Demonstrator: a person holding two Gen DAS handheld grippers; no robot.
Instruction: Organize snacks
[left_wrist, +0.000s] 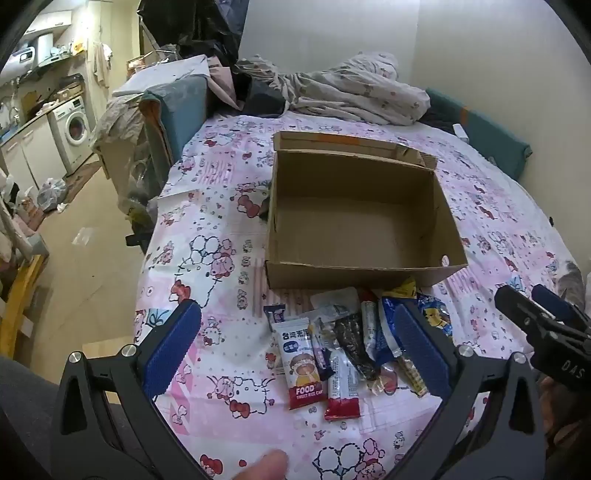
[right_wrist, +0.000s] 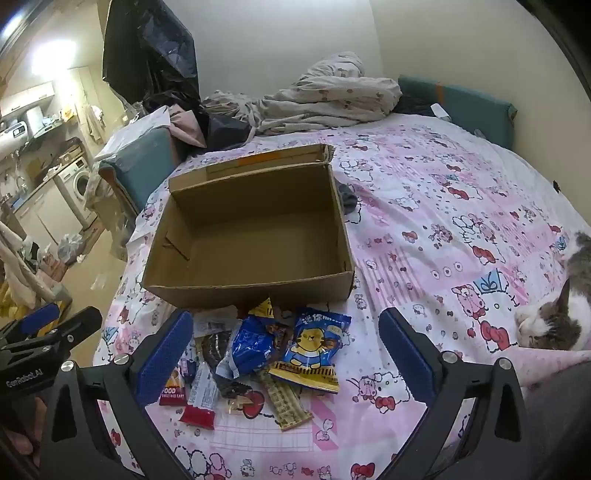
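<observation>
Cardboard box, one, rectangular, open-topped, corrugated brown, nothing inside, on your pink cartoon-print bedsheet. Snack packets, roughly ten, lie heaped just in front of the box's near wall: glossy crinkled plastic, mostly flat oblongs, including one blue pouch with a yellow bear and one white-and-red rice cake bar. Your left gripper and right gripper, ribbed blue pads, both gape wide over the heap, holding nothing. One grey-and-white cat lies right of the box.
</observation>
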